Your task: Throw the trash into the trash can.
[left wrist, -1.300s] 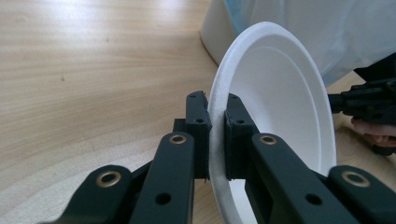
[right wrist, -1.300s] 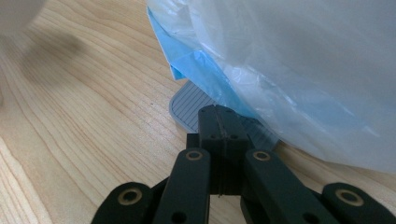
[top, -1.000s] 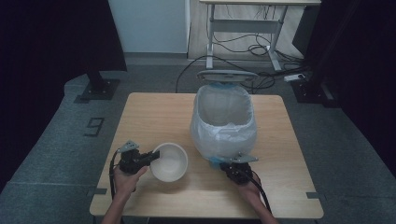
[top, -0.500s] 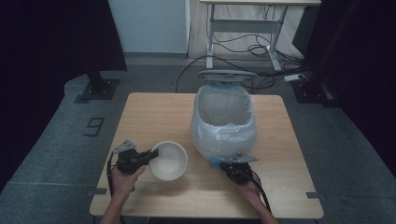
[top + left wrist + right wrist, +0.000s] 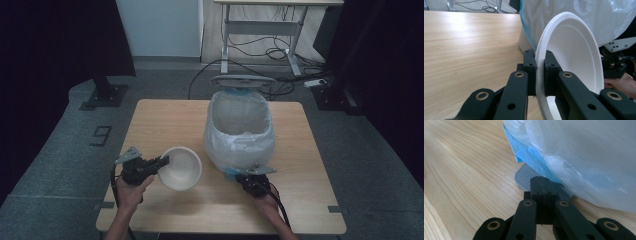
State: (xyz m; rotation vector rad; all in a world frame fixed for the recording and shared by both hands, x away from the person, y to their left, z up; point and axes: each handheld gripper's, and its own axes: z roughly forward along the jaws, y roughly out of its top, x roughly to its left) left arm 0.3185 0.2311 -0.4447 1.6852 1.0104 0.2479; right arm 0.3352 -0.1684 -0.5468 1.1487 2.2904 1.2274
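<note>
A white foam bowl (image 5: 181,168) hangs tilted just above the table's front left. My left gripper (image 5: 161,162) is shut on its rim; in the left gripper view the pads (image 5: 531,72) pinch the bowl (image 5: 574,55) edge-on. A pedal bin (image 5: 240,131) lined with a white and blue bag stands mid-table with its lid (image 5: 243,80) raised. My right gripper (image 5: 248,176) is shut with nothing between the jaws. In the right gripper view the right gripper (image 5: 543,181) rests on the grey ribbed pedal (image 5: 524,176) under the bag (image 5: 584,157).
The wooden table (image 5: 165,120) has bare room on its left and back. The other hand and gripper (image 5: 616,67) sit close to the right of the bowl. A desk frame and cables (image 5: 260,50) lie on the floor behind the table.
My left gripper has lifted the bowl slightly off the table and tipped it more. The right gripper has stayed on the pedal.
</note>
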